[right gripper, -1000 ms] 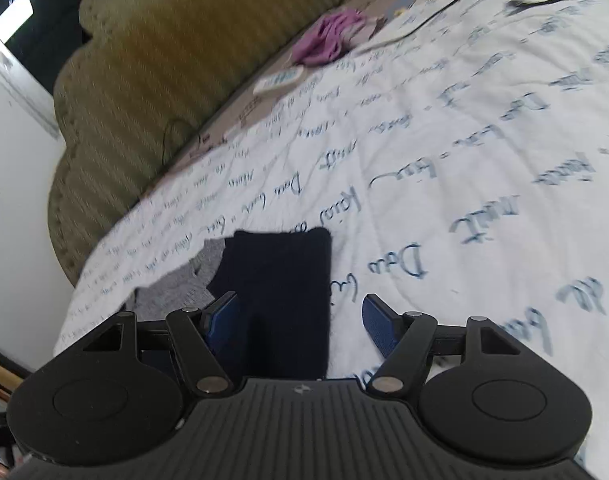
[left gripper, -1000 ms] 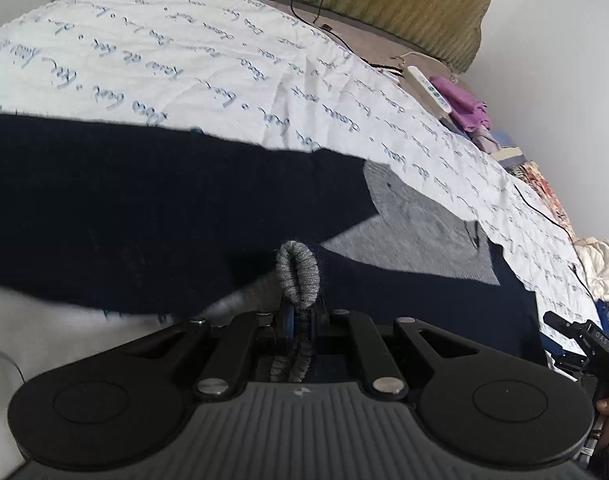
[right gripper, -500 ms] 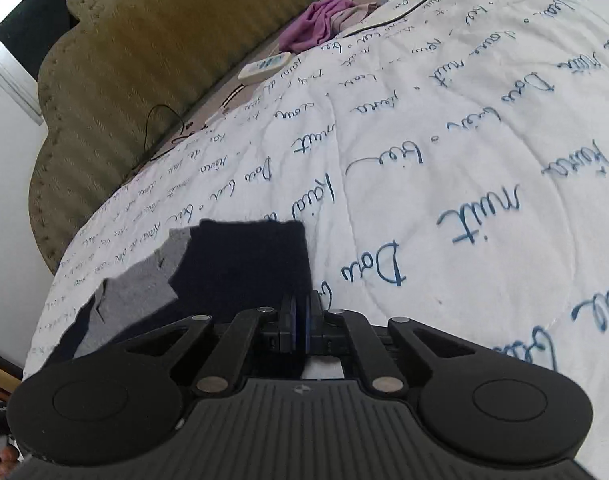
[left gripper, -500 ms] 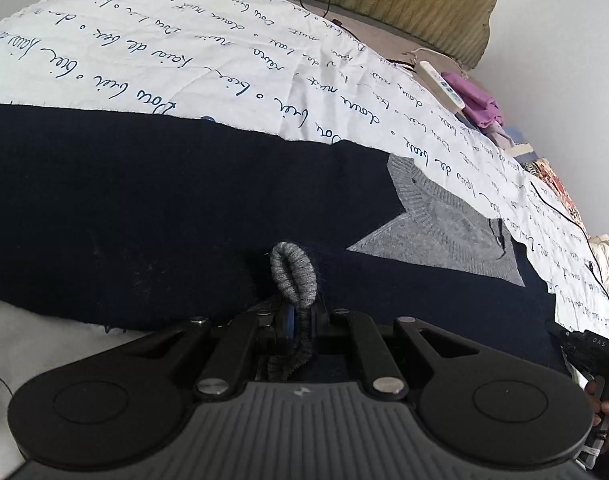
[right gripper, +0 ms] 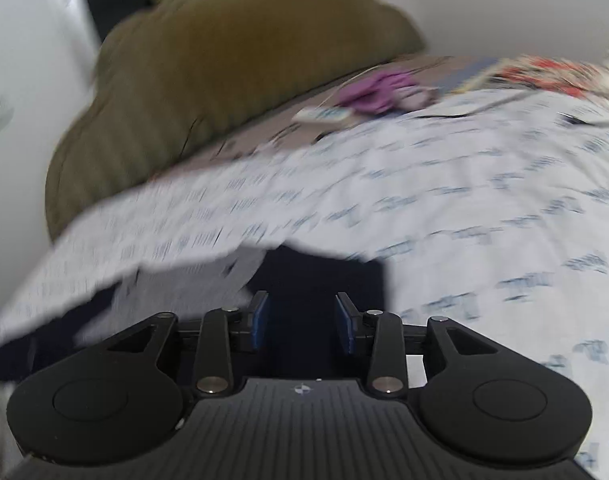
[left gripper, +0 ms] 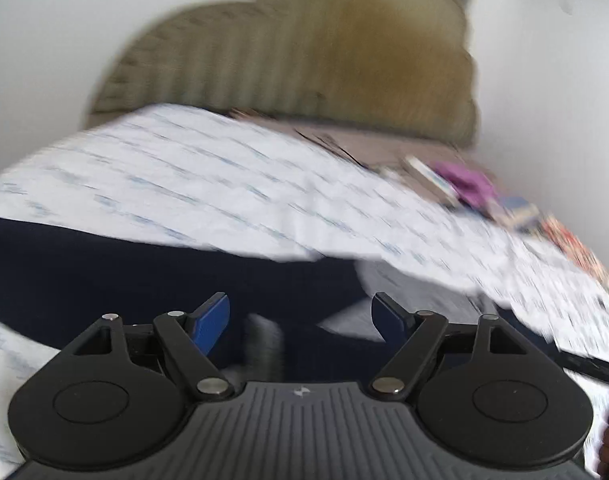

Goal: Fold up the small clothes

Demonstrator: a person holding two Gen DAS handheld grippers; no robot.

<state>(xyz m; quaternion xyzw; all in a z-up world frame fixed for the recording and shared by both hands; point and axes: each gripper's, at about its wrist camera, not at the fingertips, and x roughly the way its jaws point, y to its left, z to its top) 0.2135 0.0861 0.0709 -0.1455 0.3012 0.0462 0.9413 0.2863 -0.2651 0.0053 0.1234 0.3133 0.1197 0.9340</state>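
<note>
Broadly, the white printed bedspread (left gripper: 192, 168) carries a navy garment (left gripper: 104, 272) with grey trim, lying flat just beyond both tools; judging by its straight edges and the grey cuff (left gripper: 262, 338) resting on top, one fold looks laid, with more folding likely left. Both the left gripper (left gripper: 300, 316) and the right gripper (right gripper: 300, 320) are opening, pinching nothing.

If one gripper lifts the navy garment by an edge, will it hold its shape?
Probably not. The navy garment lies limp on the bedspread, so it would likely droop. Its knit-looking grey panel suggests it would grip the pads rather than slip.
</note>
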